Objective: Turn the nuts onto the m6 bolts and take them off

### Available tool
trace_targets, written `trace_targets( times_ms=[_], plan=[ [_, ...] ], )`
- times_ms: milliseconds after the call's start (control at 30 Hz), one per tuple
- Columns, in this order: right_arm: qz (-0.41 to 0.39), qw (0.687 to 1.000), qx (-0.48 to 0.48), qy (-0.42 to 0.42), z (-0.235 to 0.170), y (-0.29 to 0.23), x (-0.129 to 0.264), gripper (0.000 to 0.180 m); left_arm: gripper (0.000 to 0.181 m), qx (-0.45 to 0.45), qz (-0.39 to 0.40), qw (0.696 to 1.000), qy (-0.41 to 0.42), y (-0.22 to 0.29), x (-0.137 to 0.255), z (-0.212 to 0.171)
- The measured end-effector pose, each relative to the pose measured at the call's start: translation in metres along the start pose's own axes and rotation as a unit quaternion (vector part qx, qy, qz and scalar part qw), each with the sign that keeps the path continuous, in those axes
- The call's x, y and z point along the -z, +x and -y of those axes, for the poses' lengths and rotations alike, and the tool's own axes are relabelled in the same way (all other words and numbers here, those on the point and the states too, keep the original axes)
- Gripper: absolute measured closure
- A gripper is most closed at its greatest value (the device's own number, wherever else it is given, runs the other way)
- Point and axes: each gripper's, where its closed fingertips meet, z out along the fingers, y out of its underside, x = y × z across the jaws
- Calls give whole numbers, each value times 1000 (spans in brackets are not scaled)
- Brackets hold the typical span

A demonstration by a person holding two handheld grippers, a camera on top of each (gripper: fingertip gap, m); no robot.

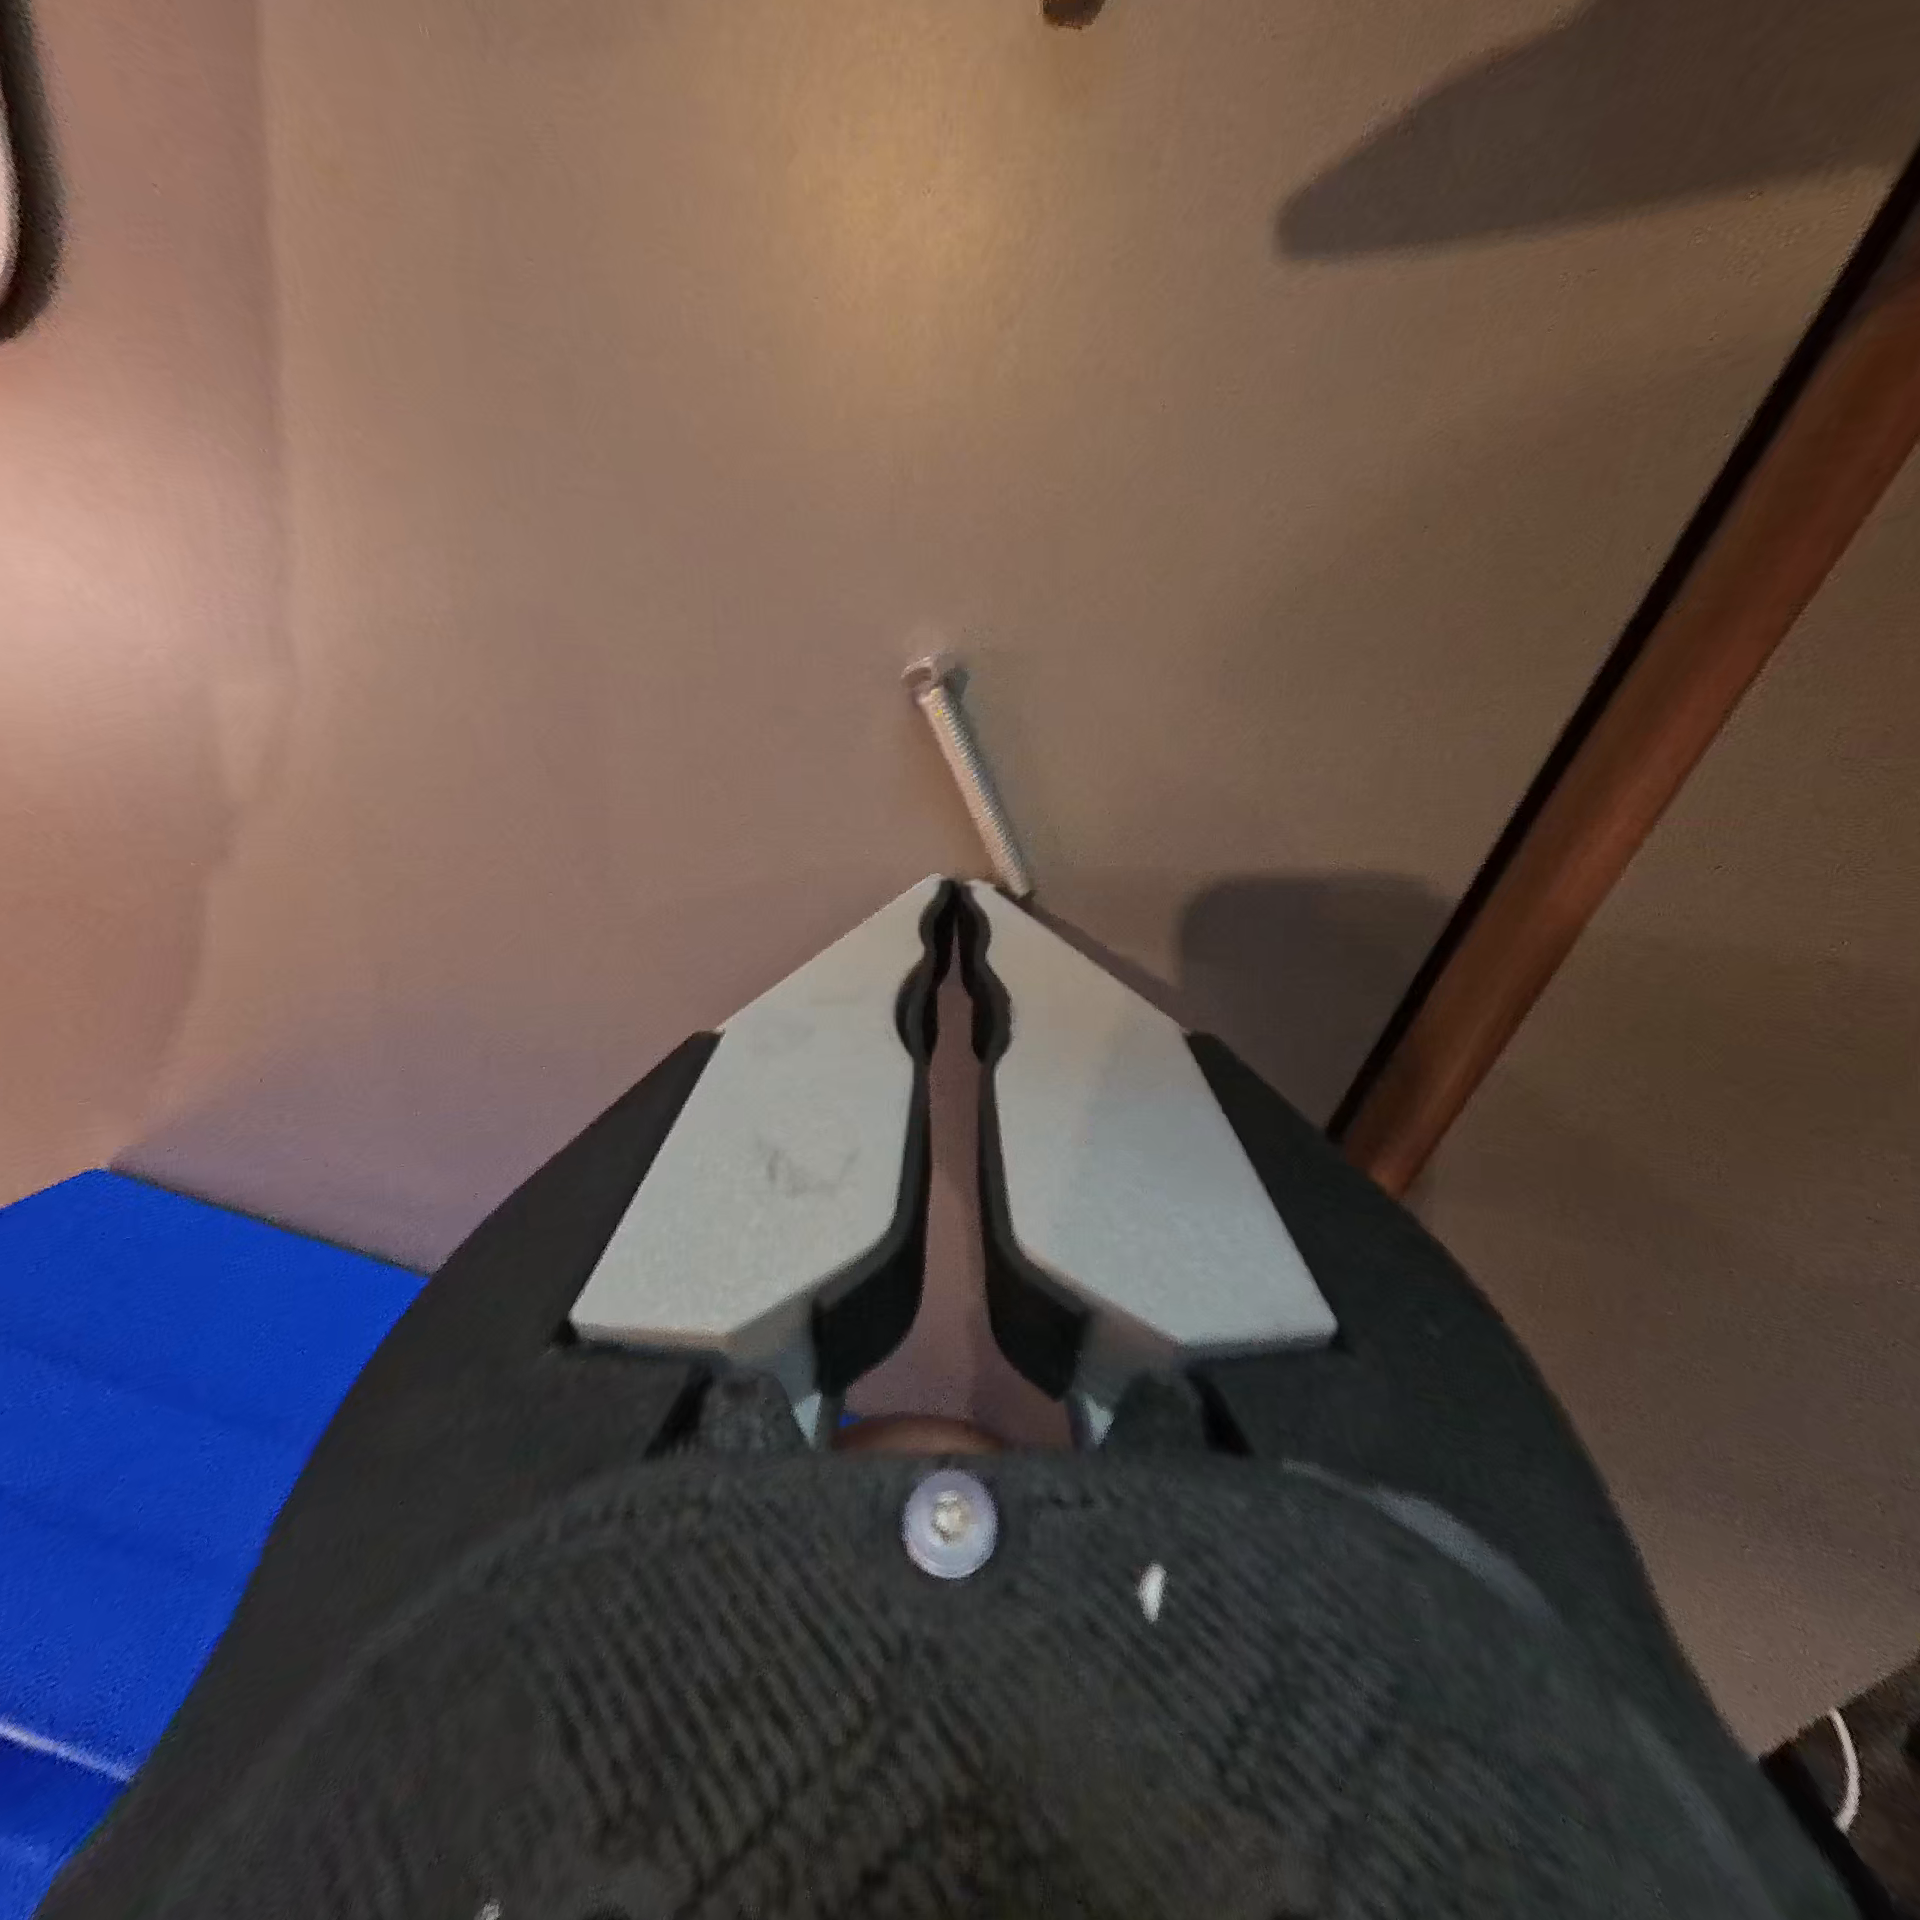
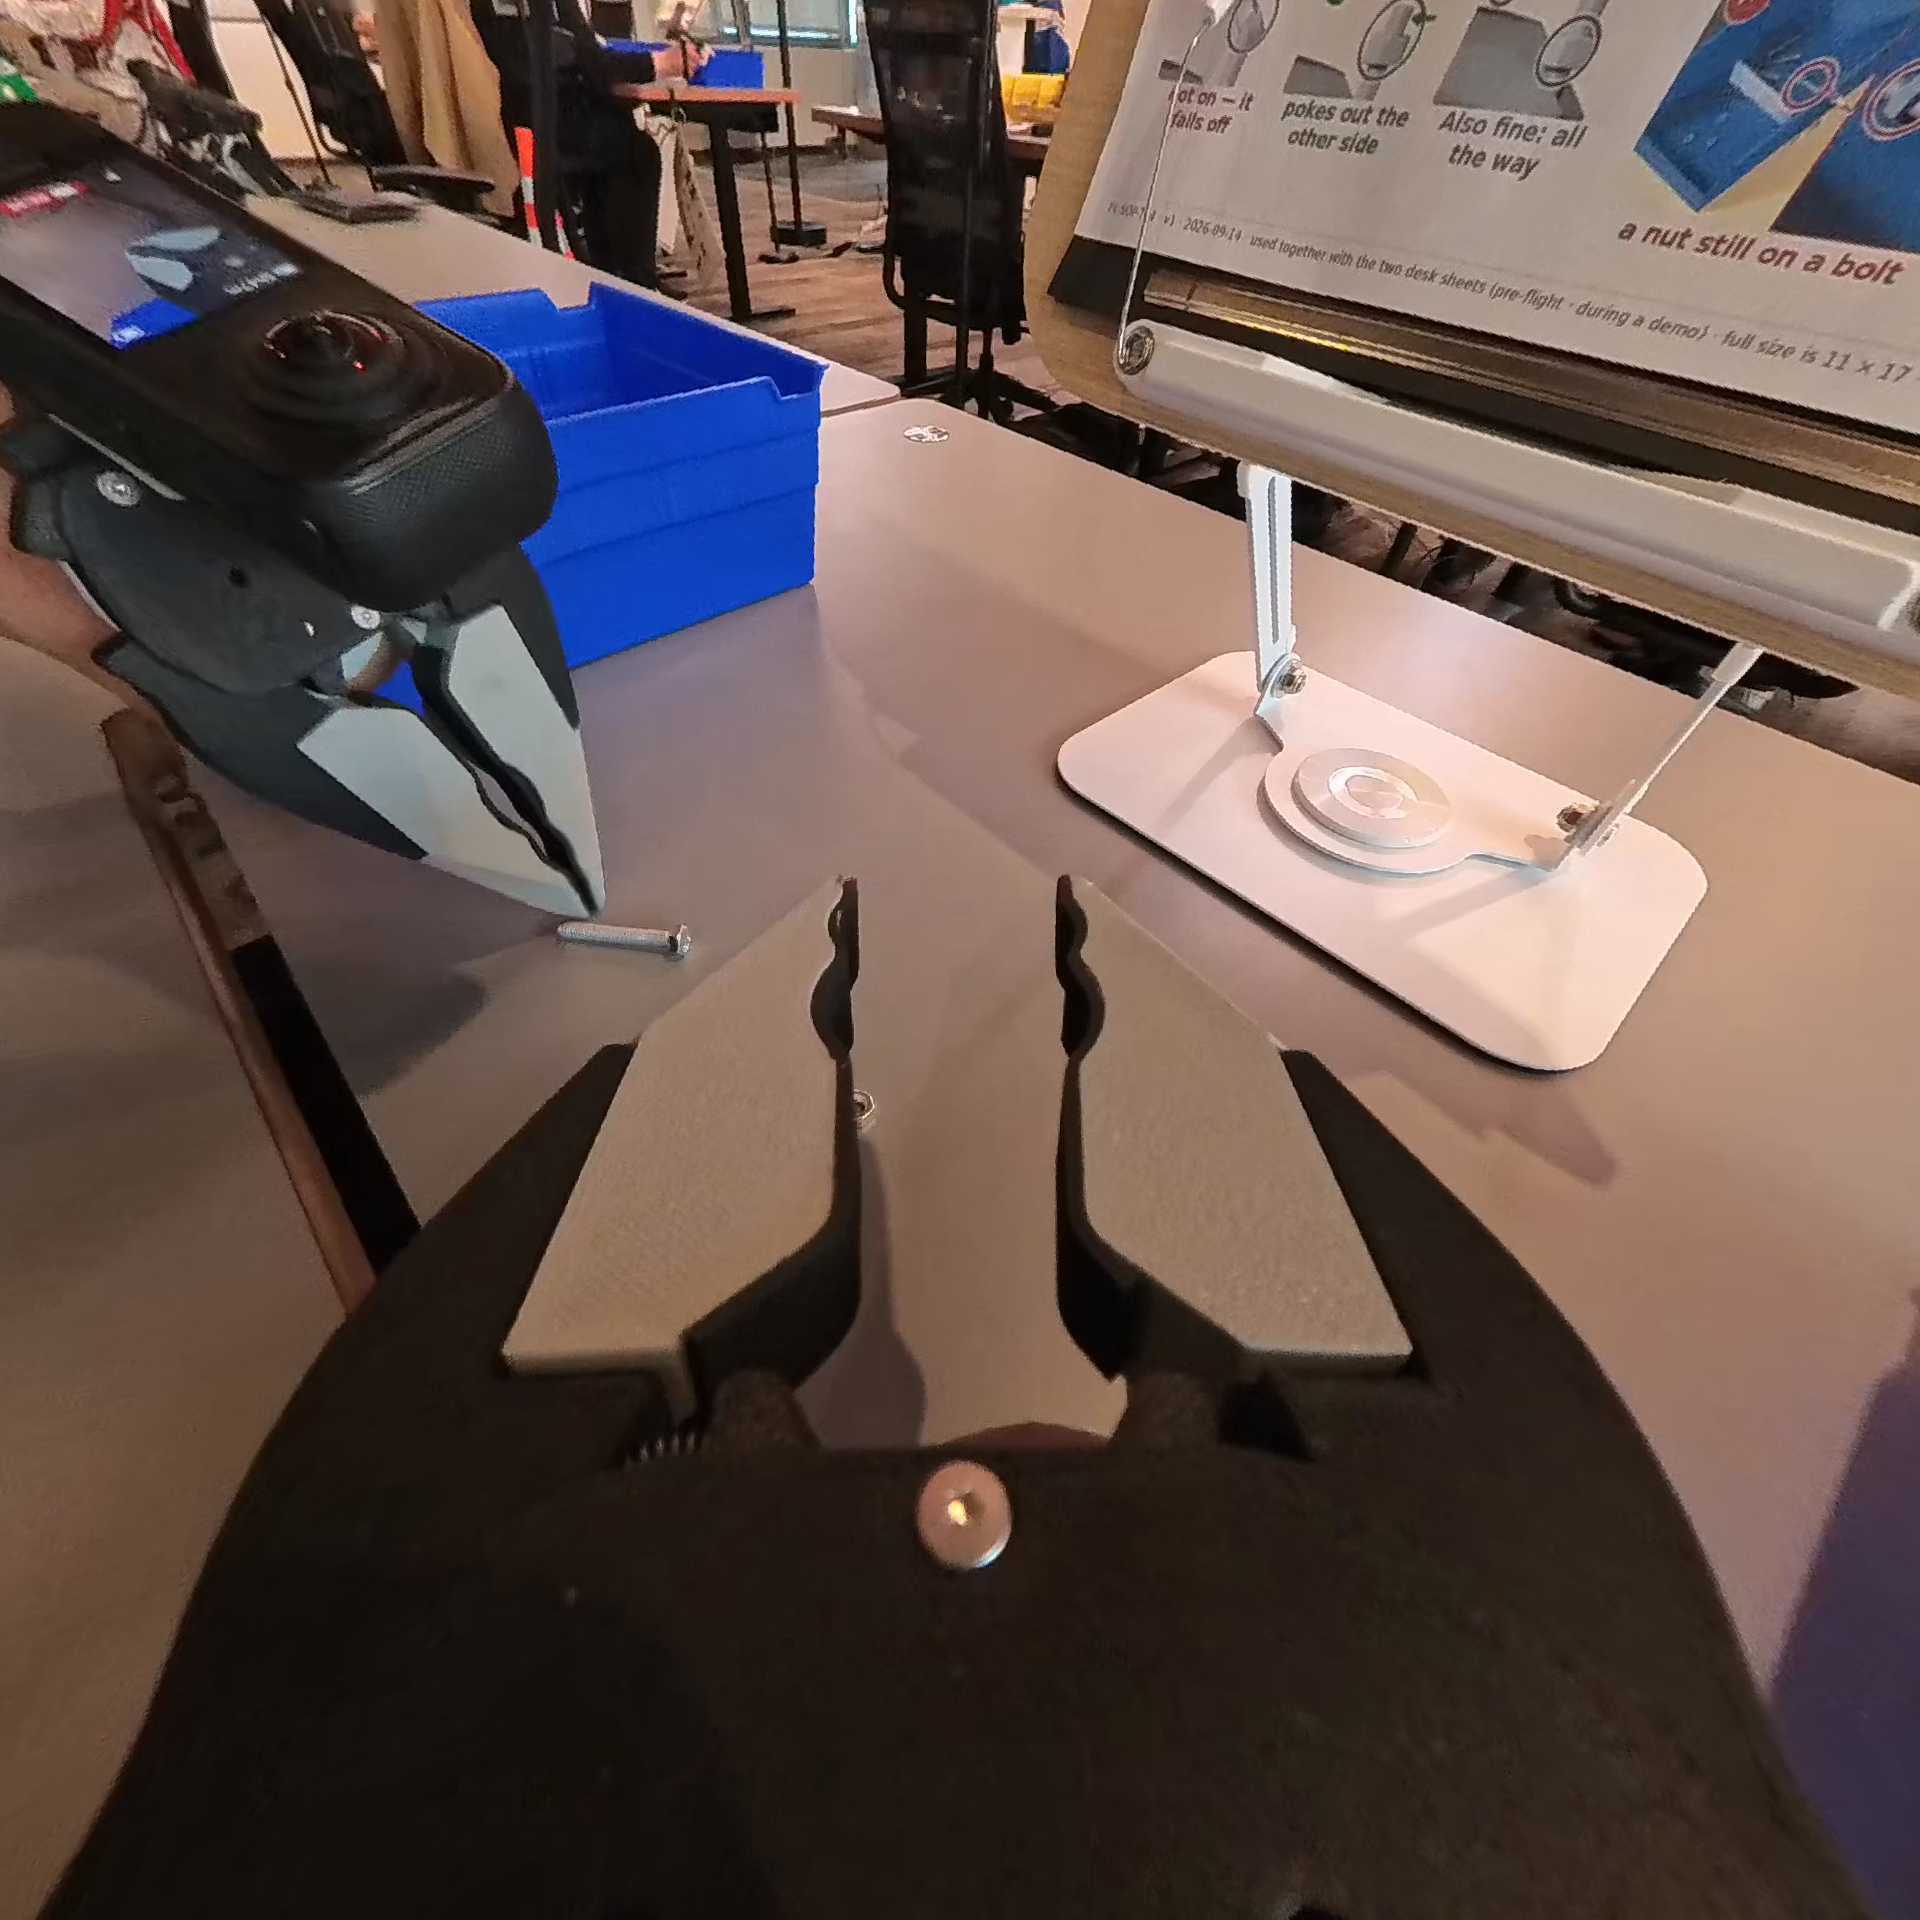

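A silver bolt (image 1: 966, 779) lies flat on the grey-brown table (image 1: 623, 468), its head pointing away from me. My left gripper (image 1: 954, 885) is shut, and its tips sit right at the bolt's threaded end without gripping it. The right wrist view shows the same: the left gripper (image 2: 582, 902) points down with shut tips just above the threaded end of the bolt (image 2: 623, 938). My right gripper (image 2: 956, 894) is open, low over the table to the right of the bolt. A small silver nut (image 2: 862, 1110) lies on the table by its left finger's inner edge, not gripped.
A blue bin (image 2: 665, 457) stands behind the left gripper and also shows in the left wrist view (image 1: 156, 1403). A white stand base (image 2: 1382, 862) carries an instruction board (image 2: 1507, 208) at the right. A brown table edge with a gap (image 1: 1662, 727) runs along one side. The left gripper's tips are roughly 20 cm from the right gripper's.
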Motion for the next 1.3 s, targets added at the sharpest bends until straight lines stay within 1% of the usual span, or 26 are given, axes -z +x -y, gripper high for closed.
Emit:
trace_targets(
  times_ms=[133, 167, 267, 367, 433, 567, 667, 800, 900, 1000, 1167, 1300],
  plan=[
    [1, 1000, 0, 3, 2, 0, 1, 145, 181, 12, -79, 996, 32, 27, 4, 14],
    [0, 1000, 0, 4, 3, 0, 2, 145, 181, 14, -82, 996, 42, 29, 3, 18],
    [0, 1000, 1, 7, 4, 0, 3, 145, 181, 8, -57, 997, 58, 23, 1, 28],
    [-1, 1000, -1, 9, 5, 1, 3, 145, 181, -5, -52, 995, 89, 22, -2, 42],
    [-2, 1000, -3, 9, 5, 2, 4, 145, 179, -19, -30, 995, 95, 16, -4, 46],
    [-2, 1000, -6, 13, 6, 3, 5, 145, 177, -44, -11, 991, 122, 10, 7, 52],
    [-2, 1000, -8, 17, 8, 4, 6, 145, 171, -48, 4, 992, 119, 1, 8, 49],
    [-2, 1000, -10, 19, 9, 4, 7, 145, 171, -63, 22, 991, 114, -7, 3, 47],
    [-1, 1000, -13, 20, 8, 4, 7, 145, 175, -86, 8, 988, 128, -1, 5, 53],
    [2, 1000, -19, 23, 9, 5, 8, 145, 171, -102, -10, 985, 140, 6, 9, 59],
    [3, 999, -24, 26, 10, 5, 9, 145, 168, -143, -39, 982, 121, 12, 8, 56],
    [4, 999, -26, 27, 10, 6, 9, 145, 167, -162, -31, 982, 92, 4, 0, 50]
  ],
)
